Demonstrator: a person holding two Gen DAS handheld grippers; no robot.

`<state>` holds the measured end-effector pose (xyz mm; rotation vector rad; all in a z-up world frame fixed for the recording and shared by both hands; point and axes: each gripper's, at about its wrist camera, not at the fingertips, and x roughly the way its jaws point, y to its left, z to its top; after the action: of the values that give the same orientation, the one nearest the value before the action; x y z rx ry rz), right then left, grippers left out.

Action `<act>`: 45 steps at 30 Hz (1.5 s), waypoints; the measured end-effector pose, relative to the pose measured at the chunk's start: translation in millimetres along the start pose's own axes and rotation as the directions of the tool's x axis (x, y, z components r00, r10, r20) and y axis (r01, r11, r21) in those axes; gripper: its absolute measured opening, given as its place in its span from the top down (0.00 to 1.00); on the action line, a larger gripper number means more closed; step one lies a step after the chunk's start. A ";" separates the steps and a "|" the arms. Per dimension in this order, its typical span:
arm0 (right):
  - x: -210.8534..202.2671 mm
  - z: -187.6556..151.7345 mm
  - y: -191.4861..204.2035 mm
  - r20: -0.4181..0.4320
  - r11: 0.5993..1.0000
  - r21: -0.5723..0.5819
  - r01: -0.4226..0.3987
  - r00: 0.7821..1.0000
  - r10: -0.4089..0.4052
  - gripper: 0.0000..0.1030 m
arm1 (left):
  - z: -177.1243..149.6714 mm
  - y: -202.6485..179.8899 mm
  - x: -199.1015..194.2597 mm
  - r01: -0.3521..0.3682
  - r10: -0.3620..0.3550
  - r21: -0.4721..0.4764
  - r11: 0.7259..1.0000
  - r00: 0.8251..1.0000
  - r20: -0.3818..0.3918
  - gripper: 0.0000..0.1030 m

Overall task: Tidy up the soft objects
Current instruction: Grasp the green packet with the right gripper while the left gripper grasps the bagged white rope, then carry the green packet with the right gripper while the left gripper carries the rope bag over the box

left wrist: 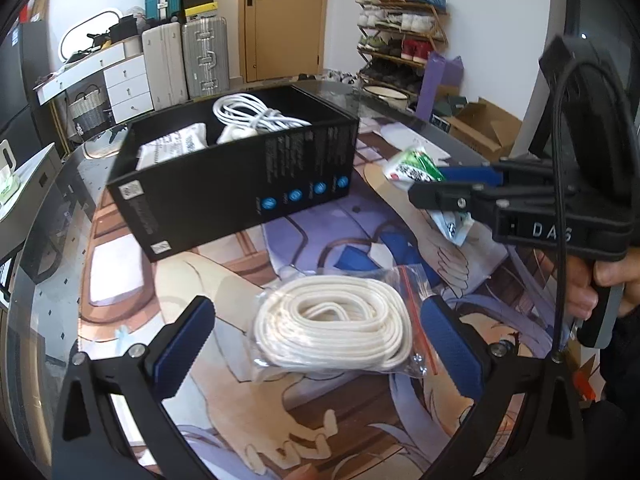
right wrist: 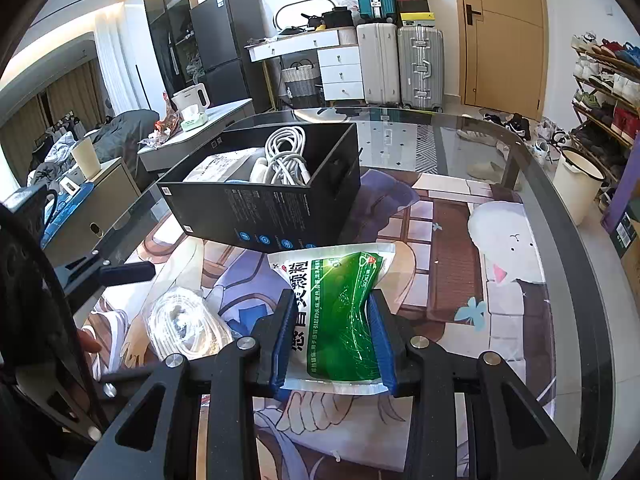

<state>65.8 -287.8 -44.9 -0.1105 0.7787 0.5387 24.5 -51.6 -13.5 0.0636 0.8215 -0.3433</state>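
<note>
Nearest in the left wrist view, the left tool (left wrist: 316, 344) stands wide open, its two blue pads on either side of a clear bag of white cord (left wrist: 336, 324) that lies flat on the desk; the pads do not press it. In the right wrist view the same bag of cord (right wrist: 184, 328) lies to the left of the right tool (right wrist: 332, 336), whose blue pads are closed on a green and white packet (right wrist: 340, 312) with printed Chinese characters, pinching it at the sides so that the packet bulges forward between them. From the left camera that packet (left wrist: 416, 168) hangs in the right tool (left wrist: 436, 184) above the desk, to the right of the box. The desk (right wrist: 500, 148) has a glass top over a mat (right wrist: 448, 264) printed with cartoon figures in purple, brown and cream. Just beyond the packet stands an open black box (right wrist: 264, 204), its long side with blue round marks facing the cameras. Inside it lie a bundle of white cable (right wrist: 286, 152) at the far end and a white pouch (right wrist: 224, 166) with dark print at the near end. Farther off, behind the desk, two suitcases (right wrist: 400, 66) stand against the wall beside a wooden door (right wrist: 504, 28), and a shoe rack (left wrist: 400, 36) fills the right side of the room.
</note>
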 end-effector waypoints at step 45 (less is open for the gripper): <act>-5.5 5.8 7.3 0.032 0.999 -0.028 -0.027 0.999 0.028 0.65 | 4.2 37.0 -20.6 0.044 -0.043 -0.030 0.999 0.998 0.036 0.35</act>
<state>62.7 -282.2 -36.1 -0.1165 0.7425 0.5762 26.5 -11.8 1.5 0.0111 0.7936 -0.3720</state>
